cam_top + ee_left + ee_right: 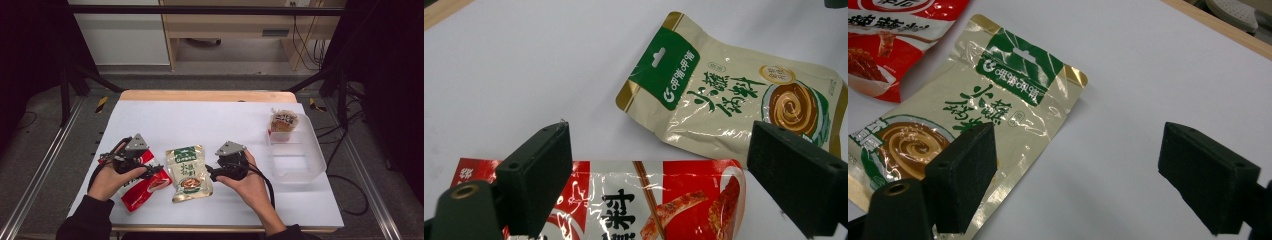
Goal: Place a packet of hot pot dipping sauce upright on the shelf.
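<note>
The left gripper hangs wide open over the red pouch at lower left. The right gripper, wide open and empty, sits beside the green pouch in the lower middle.

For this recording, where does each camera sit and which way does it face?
High view: above the person's side, looking forward and down on the white table; both forearms, left gripper, right gripper.
Left gripper view: along its open jaws at the glossy red pouch.
Right gripper view: along its open jaws at bare tabletop.
Shared: the beige, green-topped sauce pouch.
</note>
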A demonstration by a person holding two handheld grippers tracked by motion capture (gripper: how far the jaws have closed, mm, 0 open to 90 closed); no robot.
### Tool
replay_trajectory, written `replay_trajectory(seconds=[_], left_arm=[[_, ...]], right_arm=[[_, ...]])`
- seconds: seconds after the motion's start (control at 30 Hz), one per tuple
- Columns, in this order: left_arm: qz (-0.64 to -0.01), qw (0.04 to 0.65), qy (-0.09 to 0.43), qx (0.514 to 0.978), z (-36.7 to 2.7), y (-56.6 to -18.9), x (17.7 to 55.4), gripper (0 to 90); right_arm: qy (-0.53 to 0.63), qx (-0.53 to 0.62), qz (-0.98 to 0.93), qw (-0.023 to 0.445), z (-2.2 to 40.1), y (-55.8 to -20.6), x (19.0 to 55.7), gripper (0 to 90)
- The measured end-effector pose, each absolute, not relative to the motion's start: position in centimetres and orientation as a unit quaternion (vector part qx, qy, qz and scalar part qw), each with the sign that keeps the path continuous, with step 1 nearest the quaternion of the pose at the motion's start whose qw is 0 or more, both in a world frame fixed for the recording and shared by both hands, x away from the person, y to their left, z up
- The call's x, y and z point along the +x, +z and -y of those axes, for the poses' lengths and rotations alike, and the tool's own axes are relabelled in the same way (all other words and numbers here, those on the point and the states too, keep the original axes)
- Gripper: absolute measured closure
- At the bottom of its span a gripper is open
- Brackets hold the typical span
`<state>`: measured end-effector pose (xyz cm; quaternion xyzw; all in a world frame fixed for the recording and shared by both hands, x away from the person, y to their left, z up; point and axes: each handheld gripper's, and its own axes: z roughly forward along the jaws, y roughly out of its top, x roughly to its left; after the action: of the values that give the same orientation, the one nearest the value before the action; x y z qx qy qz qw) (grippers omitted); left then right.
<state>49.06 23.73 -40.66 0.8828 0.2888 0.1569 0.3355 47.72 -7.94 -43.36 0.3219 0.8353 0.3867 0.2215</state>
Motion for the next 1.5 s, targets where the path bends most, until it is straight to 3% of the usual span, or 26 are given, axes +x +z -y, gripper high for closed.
replay_trajectory(seconds=[0.37, 0.73, 1.13, 1.5], left_arm=[[-0.283, 0.317, 0.136, 0.895, -21.7, -42.2, 51.5, 21.8], [-0.279, 0.294, 0.112, 0.907, -20.3, -44.7, 53.8, 22.9], [-0.284, 0.29, 0.091, 0.909, -20.4, -45.3, 54.4, 30.0], [-0.274, 0.305, 0.082, 0.908, -20.5, -44.3, 53.4, 47.6]], right_arm=[[0.378, 0.324, -0.84, 0.218, 8.2, -44.2, 47.4, 18.2], [0.367, 0.317, -0.848, 0.212, 7.9, -44.8, 47.3, 18.1], [0.357, 0.315, -0.854, 0.209, 7.9, -45.2, 47.4, 17.7], [0.356, 0.317, -0.854, 0.209, 8.0, -45.1, 47.5, 17.7]])
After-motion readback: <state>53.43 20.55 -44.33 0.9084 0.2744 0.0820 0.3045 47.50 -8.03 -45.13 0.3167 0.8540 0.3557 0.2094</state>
